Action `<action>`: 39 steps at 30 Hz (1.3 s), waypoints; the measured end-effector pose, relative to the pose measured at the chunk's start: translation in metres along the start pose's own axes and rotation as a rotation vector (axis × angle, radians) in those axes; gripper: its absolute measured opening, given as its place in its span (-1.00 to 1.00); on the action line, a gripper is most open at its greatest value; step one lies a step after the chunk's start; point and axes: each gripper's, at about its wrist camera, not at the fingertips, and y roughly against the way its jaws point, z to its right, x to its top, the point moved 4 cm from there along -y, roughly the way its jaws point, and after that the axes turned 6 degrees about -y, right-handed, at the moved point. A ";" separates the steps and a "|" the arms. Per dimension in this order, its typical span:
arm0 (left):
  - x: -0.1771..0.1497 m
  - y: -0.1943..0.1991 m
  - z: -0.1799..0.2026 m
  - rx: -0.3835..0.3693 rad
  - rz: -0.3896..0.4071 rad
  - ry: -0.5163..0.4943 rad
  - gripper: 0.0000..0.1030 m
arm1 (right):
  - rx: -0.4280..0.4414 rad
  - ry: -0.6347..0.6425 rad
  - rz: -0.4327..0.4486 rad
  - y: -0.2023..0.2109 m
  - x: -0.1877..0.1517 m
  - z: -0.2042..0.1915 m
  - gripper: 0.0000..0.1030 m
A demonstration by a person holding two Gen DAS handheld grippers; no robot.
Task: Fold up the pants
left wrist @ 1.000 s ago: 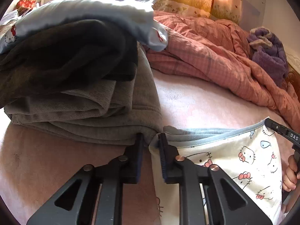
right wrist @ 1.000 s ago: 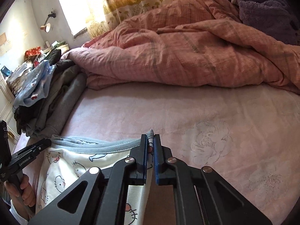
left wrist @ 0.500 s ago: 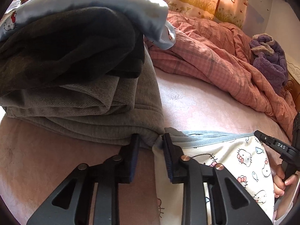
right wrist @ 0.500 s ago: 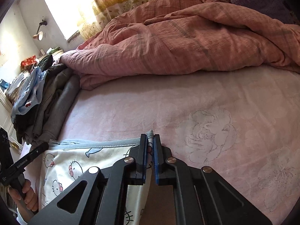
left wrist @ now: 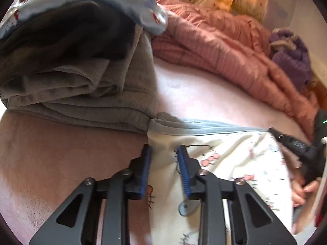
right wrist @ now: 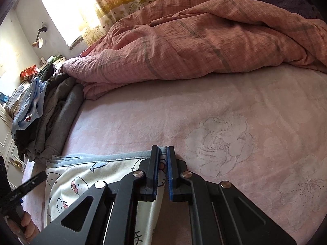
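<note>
My right gripper point(right wrist: 162, 159) is clamped on the grey waistband of the pants point(right wrist: 85, 175), its blue pads pinching the hem corner with the cloth squeezed between them. My left gripper point(left wrist: 164, 157) has its jaws closing; the other waistband corner lies between them, but there is a visible gap beside each pad, so it does not have the cloth gripped. The pants, cream with a cat cartoon print, lie flat on the pink bed sheet point(right wrist: 224, 110), the waistband stretched along the far edge between my two tools. In the left wrist view my right hand point(left wrist: 302, 192) shows at the right edge, wrapped around the other tool's handle. Just beyond the left corner of the waistband, touching it, sits a stack of folded clothes point(left wrist: 81, 85): grey at the bottom, dark ones above, a light blue piece on top. Farther back a rumpled pink checked duvet point(right wrist: 204, 36) runs across the bed, with a purple fuzzy blanket point(left wrist: 290, 59) on it at the far right. Behind all that hangs a sunlit curtain point(right wrist: 130, 2) printed with grass, and a small wall lamp point(right wrist: 37, 42) on the left wall
</note>
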 end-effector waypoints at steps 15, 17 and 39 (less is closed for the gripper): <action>0.016 -0.019 -0.012 0.060 0.031 0.048 -0.46 | -0.016 0.008 -0.011 -0.002 -0.002 -0.002 -0.83; 0.014 -0.012 -0.012 0.089 0.033 0.037 -0.25 | -0.014 0.010 -0.010 0.001 -0.001 -0.003 -0.82; -0.013 0.194 0.015 0.230 0.680 -0.133 1.00 | 0.048 0.212 0.473 0.215 -0.042 -0.040 0.68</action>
